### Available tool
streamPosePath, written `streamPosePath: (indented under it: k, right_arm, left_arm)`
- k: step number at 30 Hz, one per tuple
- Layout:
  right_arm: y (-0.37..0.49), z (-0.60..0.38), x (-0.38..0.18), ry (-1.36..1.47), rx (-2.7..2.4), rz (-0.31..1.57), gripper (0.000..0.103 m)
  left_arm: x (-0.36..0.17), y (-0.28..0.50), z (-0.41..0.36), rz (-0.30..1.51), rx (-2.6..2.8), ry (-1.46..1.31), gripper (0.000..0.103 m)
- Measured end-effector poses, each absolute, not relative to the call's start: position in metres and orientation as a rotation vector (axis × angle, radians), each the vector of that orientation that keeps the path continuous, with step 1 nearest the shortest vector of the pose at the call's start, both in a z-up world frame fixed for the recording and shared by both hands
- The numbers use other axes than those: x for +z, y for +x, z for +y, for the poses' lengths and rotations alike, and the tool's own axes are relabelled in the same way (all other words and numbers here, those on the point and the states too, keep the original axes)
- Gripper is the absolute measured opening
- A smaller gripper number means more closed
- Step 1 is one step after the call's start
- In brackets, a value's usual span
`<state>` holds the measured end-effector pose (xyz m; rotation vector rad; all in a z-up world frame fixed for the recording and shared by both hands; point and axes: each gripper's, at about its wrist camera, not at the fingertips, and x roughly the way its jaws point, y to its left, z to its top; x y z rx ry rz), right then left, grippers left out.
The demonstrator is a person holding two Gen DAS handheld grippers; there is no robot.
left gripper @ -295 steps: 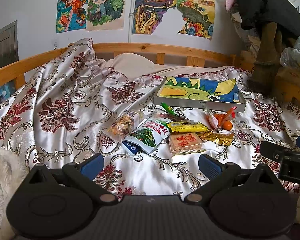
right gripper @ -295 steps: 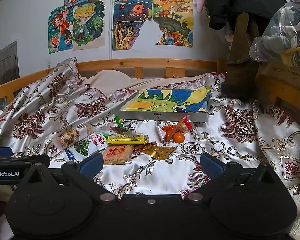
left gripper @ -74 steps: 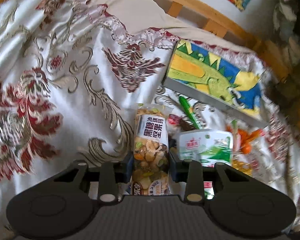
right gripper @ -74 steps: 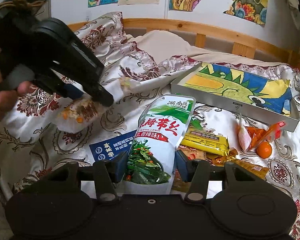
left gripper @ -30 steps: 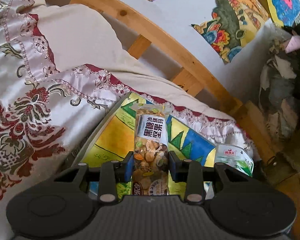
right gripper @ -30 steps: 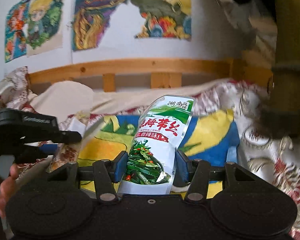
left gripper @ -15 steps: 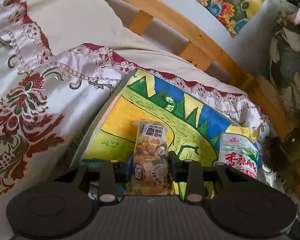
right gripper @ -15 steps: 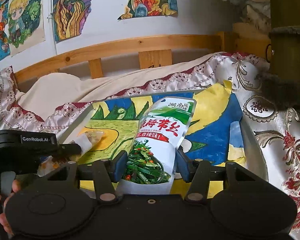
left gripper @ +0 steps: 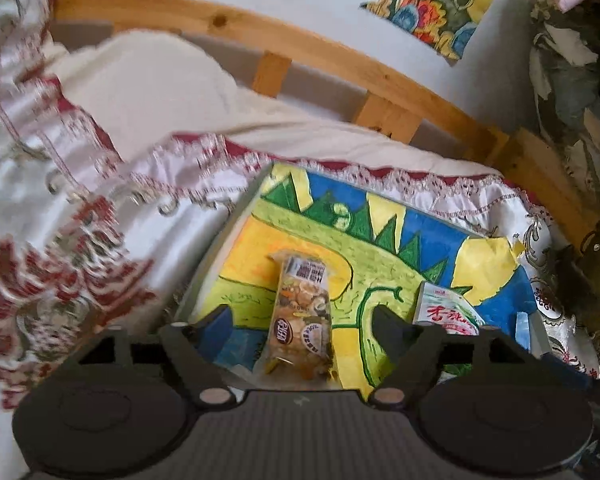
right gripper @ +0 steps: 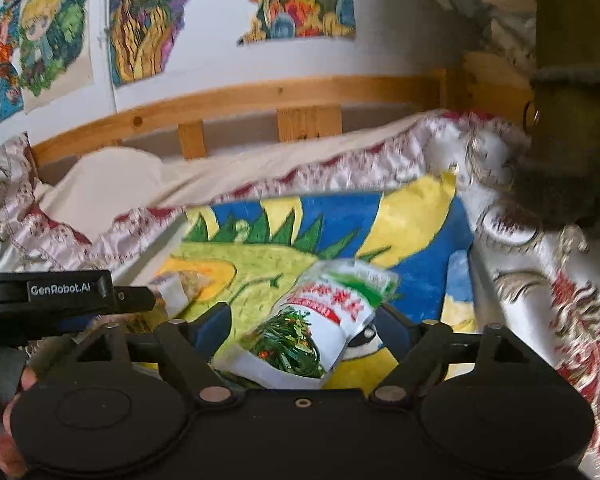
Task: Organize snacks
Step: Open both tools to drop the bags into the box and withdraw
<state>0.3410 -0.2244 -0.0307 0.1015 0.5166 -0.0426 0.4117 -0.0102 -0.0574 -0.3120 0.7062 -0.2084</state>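
Both packets, pinched over the box half a second ago, now lie loose on it, because both pairs of jaws have just been opening.

Largest first: the shallow box (left gripper: 380,240) with the painted dinosaur lining sits directly ahead of and below both grippers, on the patterned bedspread (left gripper: 80,240).

On it, between the spread fingers of the right gripper (right gripper: 304,328), the green-and-white vegetable packet (right gripper: 316,320) lies tilted toward the right finger; whether it touches that pad is hard to say (the frame is blurred there). The nut bar (left gripper: 302,320) lies lengthwise midway between the fingers of the left gripper (left gripper: 300,324), clear of both pads. The left gripper also shows at the left edge of the right wrist view, just beside the right one.

The step in hand looks like release and retreat. To do it well, each gripper should probably back straight out along its own line with jaws kept wide, so no pad drags a packet off the box. The right one needs more care, given how the packet leans. Since the grippers are close together, withdrawing one at a time would lower the chance of a knock.
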Motion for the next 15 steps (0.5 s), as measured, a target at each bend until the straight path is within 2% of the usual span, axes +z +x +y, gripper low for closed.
streamPosePath:
  k: [6,11,15]
  right_arm:
    - [0.302,-0.227,0.002,0.088,-0.048,0.373,0.096]
    - [0.264,-0.235,0.025,0.097,-0.041,0.282,0.102]
    - [0.231,-0.237,0.039,0.095,-0.022,0.227,0.102]
  left_arm:
    - [-0.015,0.377,-0.012,0.620,-0.166,-0.237,0.100]
    - [0.021,0.334,-0.008,0.530,-0.127,-0.211,0.102]
    - [0.040,0.290,-0.003,0.460,-0.103,-0.223,0.102]
